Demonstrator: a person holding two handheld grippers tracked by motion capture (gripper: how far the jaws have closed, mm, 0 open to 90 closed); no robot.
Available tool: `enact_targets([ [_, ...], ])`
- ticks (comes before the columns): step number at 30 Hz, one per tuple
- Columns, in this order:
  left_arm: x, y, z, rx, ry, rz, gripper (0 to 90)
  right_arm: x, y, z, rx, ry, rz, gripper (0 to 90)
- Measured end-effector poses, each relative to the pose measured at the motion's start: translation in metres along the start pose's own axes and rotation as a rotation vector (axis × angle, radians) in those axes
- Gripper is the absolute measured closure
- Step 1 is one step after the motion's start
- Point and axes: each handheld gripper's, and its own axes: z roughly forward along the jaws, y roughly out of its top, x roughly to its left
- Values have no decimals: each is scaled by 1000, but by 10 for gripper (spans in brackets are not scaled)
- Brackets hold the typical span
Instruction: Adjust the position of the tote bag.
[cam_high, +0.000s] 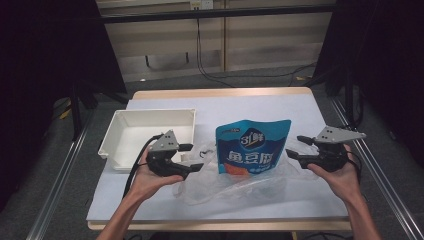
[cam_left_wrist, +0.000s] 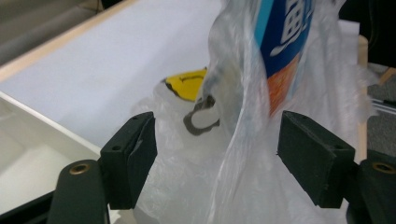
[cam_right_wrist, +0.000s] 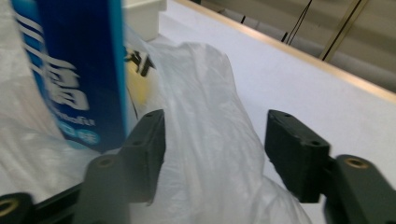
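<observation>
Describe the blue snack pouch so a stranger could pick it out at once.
Start at the lavender-covered table, then find the crumpled clear plastic bag near its front edge. Standing in that bag is the blue snack pouch, right of the white plastic tray: the one upright, brightly printed thing there.

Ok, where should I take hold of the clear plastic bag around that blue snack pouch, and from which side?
Grip the clear crumpled plastic bag by its loose rim on either side of the upright blue snack pouch, coming in level from left and right. The film bunches there, so the open jaws can pinch it without hitting the pouch.
</observation>
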Motion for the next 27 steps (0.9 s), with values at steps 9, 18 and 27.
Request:
enact_targets([
  [9,-3,-34,22,80,22,-72,668,-7,-11,9,-47,109,68,900],
  [18,-16,-45,36,173,-24,-49,900,-13,-27,23,44,106,99,900],
  [27,-13,-63,50,260,-10,-57,900,-5,-45,45,144,112,74,900],
])
